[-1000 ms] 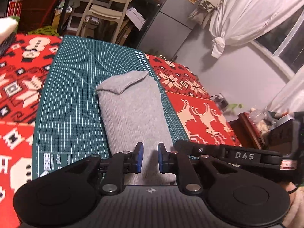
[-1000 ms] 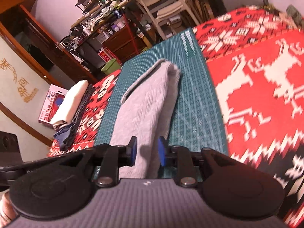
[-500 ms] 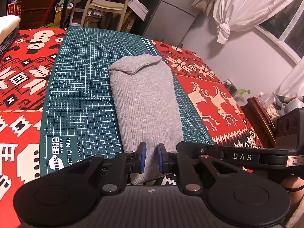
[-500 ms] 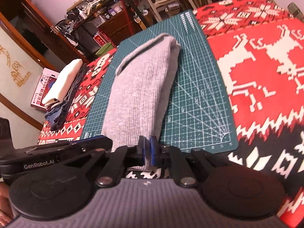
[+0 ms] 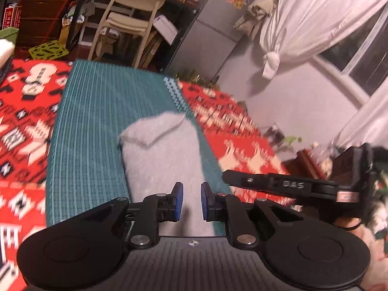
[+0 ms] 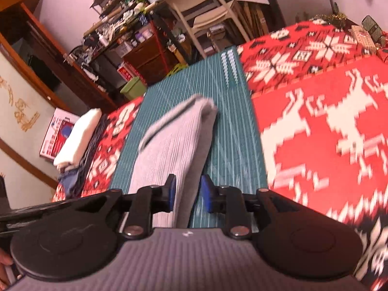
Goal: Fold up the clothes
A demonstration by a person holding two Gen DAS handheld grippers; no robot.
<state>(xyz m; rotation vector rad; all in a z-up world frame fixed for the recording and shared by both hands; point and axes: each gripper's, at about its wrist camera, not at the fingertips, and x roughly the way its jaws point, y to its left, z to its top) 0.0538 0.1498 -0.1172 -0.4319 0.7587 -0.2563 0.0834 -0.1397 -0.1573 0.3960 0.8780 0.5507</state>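
I see grey garment (image 5: 162, 167) folded into long strip on green cutting mat (image 5: 92, 131), near end toward me. Left gripper (image 5: 189, 201) fingers narrow, gripping nothing. Right gripper (image 6: 187, 193) jaws opening, cloth edge between, unpinched. I judge both positioned to take near end for next fold.

Cluttered home: chair (image 5: 128, 17), curtains (image 5: 312, 17).

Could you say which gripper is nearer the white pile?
Left: left gripper is on the pile side; right gripper, jaws opening around an edge of the grey garment, sits beyond.
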